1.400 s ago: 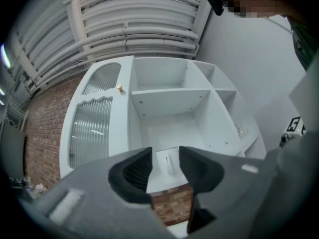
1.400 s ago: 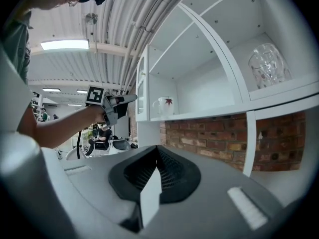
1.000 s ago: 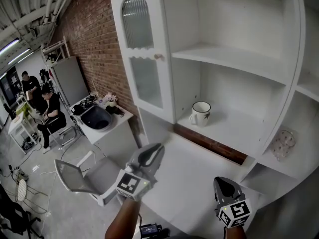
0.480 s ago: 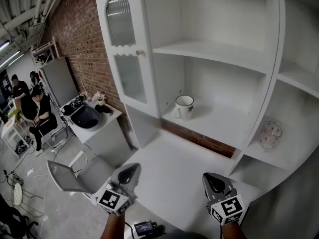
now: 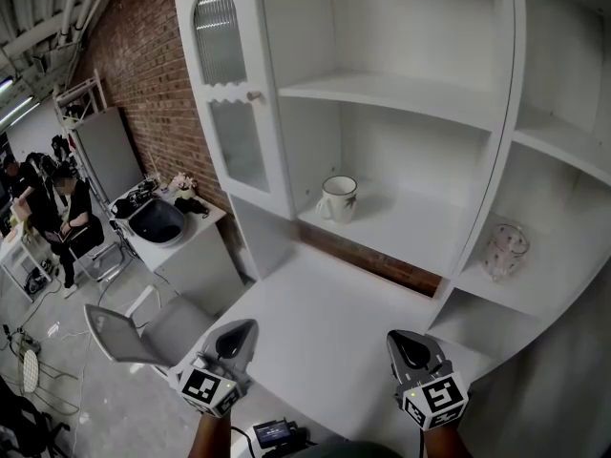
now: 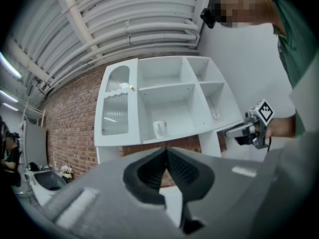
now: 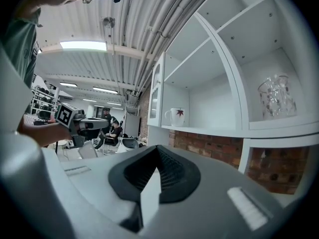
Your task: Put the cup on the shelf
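Cup point(image 5: 338, 198): stood upright on the middle shelf point(image 5: 420, 237), handle turned left.
Left gripper point(image 5: 237, 335): jaws pressed together, nothing held.
Right gripper point(image 5: 413, 348): jaws closed, empty.
Glass point(image 5: 503, 250): seemingly patterned, set in the right compartment.

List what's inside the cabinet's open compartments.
White cup upright on the lower middle shelf, clear glass on the lower right one. Behind the glazed door: hidden.

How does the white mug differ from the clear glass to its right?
The white ceramic mug is opaque, has a handle and a red leaf print; the clear patterned glass is see-through, no handle showing. The mug stands in the middle compartment, the glass in the right compartment. Both stand upright.
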### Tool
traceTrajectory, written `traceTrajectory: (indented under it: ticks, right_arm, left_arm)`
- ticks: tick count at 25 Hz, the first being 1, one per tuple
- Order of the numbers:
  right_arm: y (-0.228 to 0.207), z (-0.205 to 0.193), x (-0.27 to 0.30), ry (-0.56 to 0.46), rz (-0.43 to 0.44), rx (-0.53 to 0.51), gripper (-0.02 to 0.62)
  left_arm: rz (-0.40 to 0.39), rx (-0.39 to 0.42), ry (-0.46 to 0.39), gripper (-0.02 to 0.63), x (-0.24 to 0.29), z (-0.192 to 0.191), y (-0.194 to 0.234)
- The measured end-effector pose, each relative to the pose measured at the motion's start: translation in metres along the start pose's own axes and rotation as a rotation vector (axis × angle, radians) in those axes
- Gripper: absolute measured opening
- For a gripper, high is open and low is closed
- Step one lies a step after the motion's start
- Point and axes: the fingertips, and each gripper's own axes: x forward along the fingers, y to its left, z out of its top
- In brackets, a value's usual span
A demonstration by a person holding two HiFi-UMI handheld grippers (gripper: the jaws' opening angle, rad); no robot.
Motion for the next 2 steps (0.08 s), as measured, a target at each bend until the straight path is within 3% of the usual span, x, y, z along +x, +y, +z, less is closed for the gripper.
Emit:
traceTrajectory:
  ticks: [2]
  right_arm:
    - [0.0002, -0.0021, -0.0029, 0.004, 0.000, 0.003, 0.006]
  left_arm:
    - [0.007, 0.001, 0.003, 0.003, -0.0026, -0.0003, -0.0006]
